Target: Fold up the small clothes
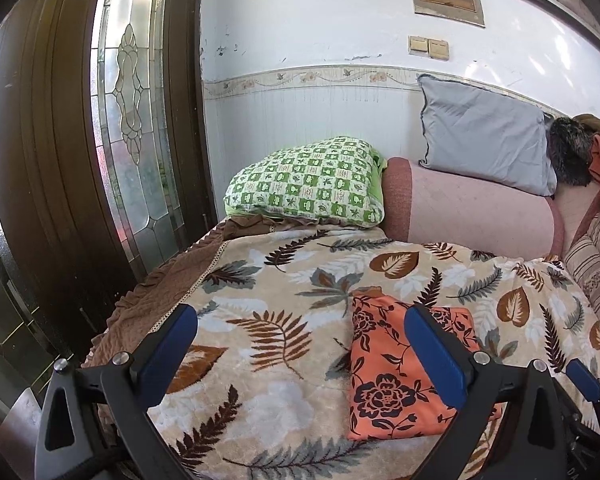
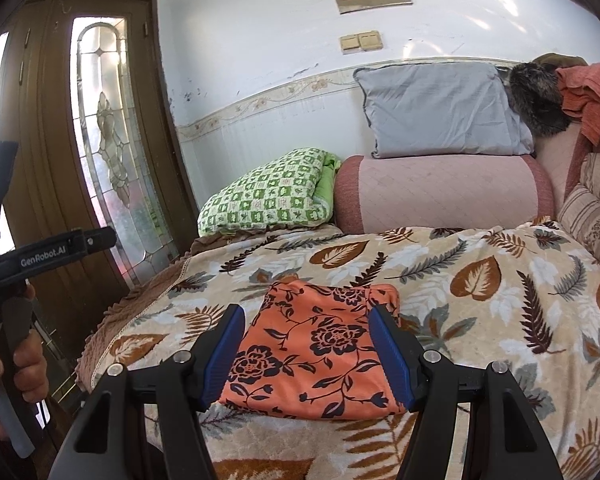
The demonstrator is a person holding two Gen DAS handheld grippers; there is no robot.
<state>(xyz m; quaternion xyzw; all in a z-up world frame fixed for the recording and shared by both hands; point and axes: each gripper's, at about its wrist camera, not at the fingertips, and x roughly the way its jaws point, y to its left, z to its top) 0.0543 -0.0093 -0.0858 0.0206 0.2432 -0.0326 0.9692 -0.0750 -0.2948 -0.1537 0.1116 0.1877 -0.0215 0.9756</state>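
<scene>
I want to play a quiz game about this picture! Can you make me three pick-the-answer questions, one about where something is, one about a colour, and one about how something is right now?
1. Where does the green checked pillow lie?
A. beside the pink bolster
B. on the grey pillow
C. on the floor

2. What colour is the flowered cloth on the leaf blanket?
A. blue
B. orange with dark flowers
C. plain white

3. How is the flowered cloth now?
A. hanging in the air
B. folded flat on the blanket
C. rolled into a ball

Answers:
1 A, it sits next to the pink bolster, near the door.
2 B, orange fabric with a dark flower print.
3 B, it lies as a flat, neat packet, and the right hand-held gripper stands open, not pinching it.
</scene>
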